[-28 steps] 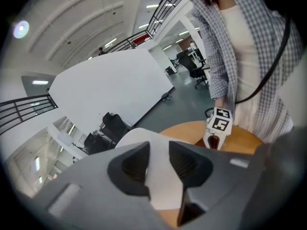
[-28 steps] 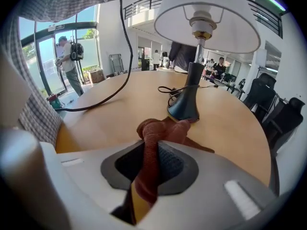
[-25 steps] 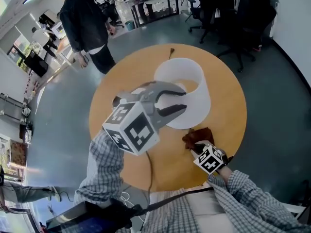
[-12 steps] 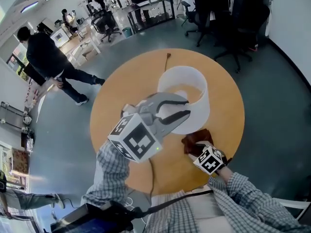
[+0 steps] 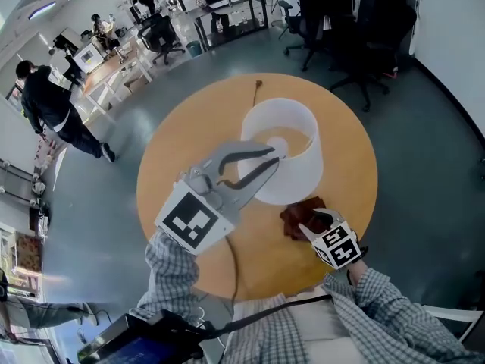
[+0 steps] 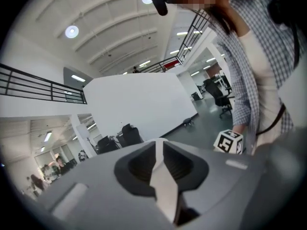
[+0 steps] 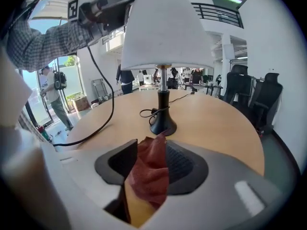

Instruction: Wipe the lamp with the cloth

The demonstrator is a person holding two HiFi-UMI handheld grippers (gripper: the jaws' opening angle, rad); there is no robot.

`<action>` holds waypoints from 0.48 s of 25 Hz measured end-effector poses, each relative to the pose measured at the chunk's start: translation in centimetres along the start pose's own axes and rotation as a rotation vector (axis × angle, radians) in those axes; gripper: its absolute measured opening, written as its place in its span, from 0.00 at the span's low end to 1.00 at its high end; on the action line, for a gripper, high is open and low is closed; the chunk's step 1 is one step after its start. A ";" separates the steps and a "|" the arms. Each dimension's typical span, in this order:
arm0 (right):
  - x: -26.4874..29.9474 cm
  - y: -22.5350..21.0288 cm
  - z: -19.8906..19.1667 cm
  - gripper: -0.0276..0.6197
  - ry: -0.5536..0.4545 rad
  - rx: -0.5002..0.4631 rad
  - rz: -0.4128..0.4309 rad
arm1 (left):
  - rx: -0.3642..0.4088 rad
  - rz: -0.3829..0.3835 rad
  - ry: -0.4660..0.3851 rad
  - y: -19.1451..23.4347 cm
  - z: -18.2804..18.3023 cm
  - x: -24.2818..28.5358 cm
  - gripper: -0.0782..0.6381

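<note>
Where the head view looks down, a large open office spreads out, with a grey-green floor (image 5: 432, 173) and white walls. Desks (image 5: 227, 6) stand at the far end and black chairs (image 5: 341, 21) just past the table. The gripper views add a ribbed white ceiling with round lights and a railed gallery (image 6: 38, 83) above. A person (image 5: 49, 112) in dark clothes walks across the floor at the left, well apart from the table.

The table (image 5: 182, 135) is round with a smooth, wood-toned top. A lamp (image 7: 162, 80) stands upright on it, a little past the middle. Its white shade (image 5: 303, 139) hides the black foot (image 7: 162, 124) from above. A thin cord (image 7: 146, 113) loops beside the foot and runs toward the far edge.

The left gripper (image 5: 276, 156) is raised at the shade's near rim. Its jaws have just been closing and now pinch the shade's wall, which shows as a pale strip between the pads.

The right gripper (image 5: 312, 220) sits low near the table's near right edge, tilted down toward the foot. Its jaws have just been opening and stand wide apart. The brown-red cloth (image 5: 297, 217) is bunched in the gap against the left pad, by the shade's near edge.

A black cable (image 5: 233, 256) trails from the left gripper across the near side of the table.
</note>
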State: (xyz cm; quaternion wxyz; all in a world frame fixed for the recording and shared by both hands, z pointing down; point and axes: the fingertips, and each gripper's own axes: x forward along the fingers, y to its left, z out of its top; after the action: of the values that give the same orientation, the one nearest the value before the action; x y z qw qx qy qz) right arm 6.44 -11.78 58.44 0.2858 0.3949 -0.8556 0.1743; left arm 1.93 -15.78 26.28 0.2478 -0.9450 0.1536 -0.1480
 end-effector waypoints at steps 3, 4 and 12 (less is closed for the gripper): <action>-1.3 -0.4 1.4 0.25 -0.072 0.063 -0.011 | -0.082 0.077 -0.035 0.6 -0.5 -1.5 0.12; -1.7 -0.4 1.8 0.20 -0.094 0.083 -0.015 | -0.122 0.098 -0.041 0.5 -1.0 -2.1 0.12; -4.0 1.5 4.0 0.05 -0.203 0.174 0.048 | -0.370 0.130 -0.009 -4.8 -6.4 -4.2 0.12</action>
State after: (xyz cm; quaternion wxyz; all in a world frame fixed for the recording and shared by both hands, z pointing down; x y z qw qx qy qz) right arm 6.02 -10.65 52.67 0.1582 0.4130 -0.8710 0.2141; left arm -3.09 -13.00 33.19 0.0797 -0.9632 0.2379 -0.0965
